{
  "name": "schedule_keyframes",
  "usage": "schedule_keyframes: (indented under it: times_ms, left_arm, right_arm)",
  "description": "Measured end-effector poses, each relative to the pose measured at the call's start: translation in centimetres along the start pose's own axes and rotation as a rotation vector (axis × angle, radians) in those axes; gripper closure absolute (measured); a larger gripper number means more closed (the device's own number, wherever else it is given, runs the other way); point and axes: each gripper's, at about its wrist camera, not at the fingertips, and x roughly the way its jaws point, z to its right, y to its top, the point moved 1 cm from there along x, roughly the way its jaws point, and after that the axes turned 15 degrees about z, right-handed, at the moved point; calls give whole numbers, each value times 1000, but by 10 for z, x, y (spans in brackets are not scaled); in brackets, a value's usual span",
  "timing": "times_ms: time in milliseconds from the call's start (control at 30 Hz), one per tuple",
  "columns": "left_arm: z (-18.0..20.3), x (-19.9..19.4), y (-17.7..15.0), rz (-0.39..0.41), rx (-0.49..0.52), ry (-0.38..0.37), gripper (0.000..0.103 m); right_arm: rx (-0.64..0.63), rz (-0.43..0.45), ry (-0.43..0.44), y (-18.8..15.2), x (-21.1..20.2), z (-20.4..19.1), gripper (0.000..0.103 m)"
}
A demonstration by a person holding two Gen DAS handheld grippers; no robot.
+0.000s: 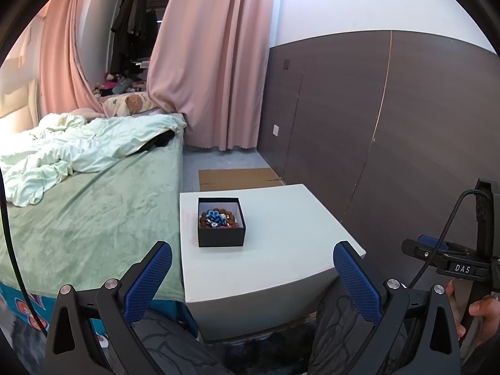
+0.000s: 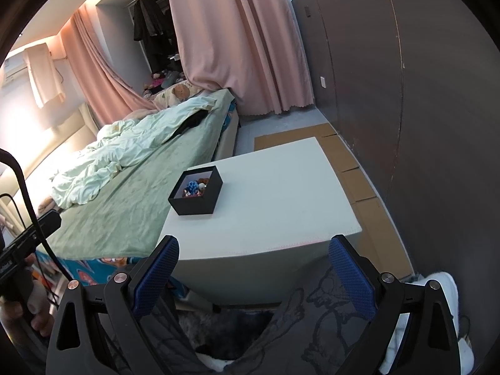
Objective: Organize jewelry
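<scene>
Left gripper (image 1: 252, 268) and right gripper (image 2: 253, 265) spread wide, empty, short of table (image 1: 281, 218). Best approached from above the black box (image 1: 221, 227), picking jewelry (image 1: 217, 217) singly.

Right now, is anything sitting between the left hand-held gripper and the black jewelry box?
Nothing: in the left wrist view only bare white tabletop lies between the open left hand-held gripper and the black jewelry box.
</scene>
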Motion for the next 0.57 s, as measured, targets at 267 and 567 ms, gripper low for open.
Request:
schedule_keyframes:
  times_ms: [267,567]
  left_arm:
    - [4,-1,1,12,7,-12,0]
    - [6,-1,1,21,14,-7,0]
  right_arm:
    - [-17,5,-10,4,0,-5,6]
    - [-49,1,-12,3,-3,-13,6]
